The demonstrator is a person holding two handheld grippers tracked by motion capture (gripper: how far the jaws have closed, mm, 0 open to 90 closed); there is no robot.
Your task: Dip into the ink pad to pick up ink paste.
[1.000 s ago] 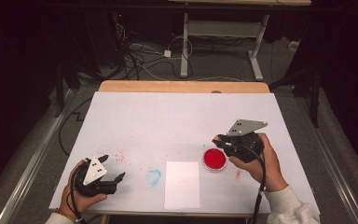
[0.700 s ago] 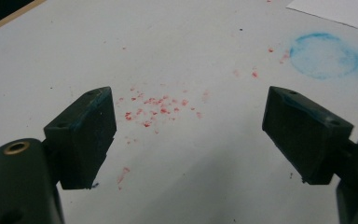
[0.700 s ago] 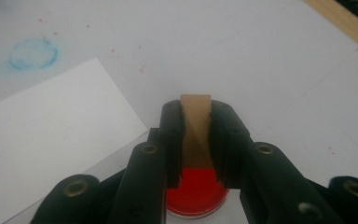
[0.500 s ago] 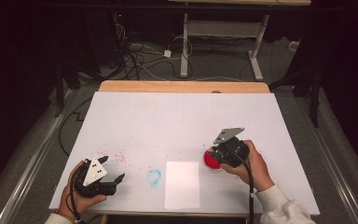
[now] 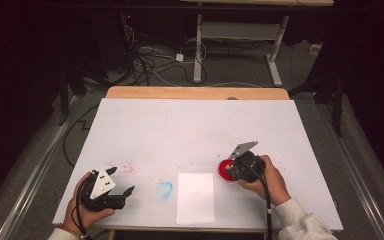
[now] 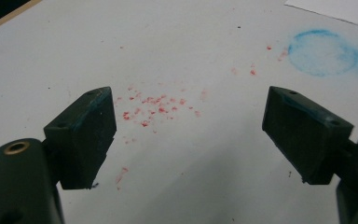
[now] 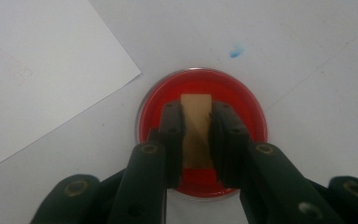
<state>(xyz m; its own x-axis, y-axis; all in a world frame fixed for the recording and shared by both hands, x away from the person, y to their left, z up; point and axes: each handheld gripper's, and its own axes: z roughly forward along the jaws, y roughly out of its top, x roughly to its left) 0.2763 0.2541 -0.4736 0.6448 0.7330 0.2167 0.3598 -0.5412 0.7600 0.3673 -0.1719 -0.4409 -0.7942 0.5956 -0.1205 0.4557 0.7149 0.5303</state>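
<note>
White table (image 5: 195, 130), a sheet of paper (image 5: 195, 198) at the near edge, red ink dish (image 5: 226, 169) just to its right. The biggest risk, as I judge it: the wooden stamp block (image 7: 196, 128), clamped between the right gripper (image 7: 196, 112) jaws, sits over the red pad, and if it presses in tilted it would load unevenly or pick up too much ink and drip on the way to the sheet; the scatter of red specks (image 6: 154, 106) and the blue ring smudge (image 6: 324, 52) on the table suggest stray marks come easily here. Next risk: the shallow dish could slide or tip at its rim under an off-centre push, since nothing braces it. Smaller one: the block is gripped along narrow sides, so it could twist in the pads under pressure. Pose: in the high view the right gripper (image 5: 241, 166) points down and toward the left, hand wrapped behind it, forearm entering from the lower right, cable trailing along the wrist. The left gripper (image 5: 122, 192) rests low near the front left corner, well apart from the dish, jaws spread wide with nothing between them, aimed across the table toward the blue smudge.
</note>
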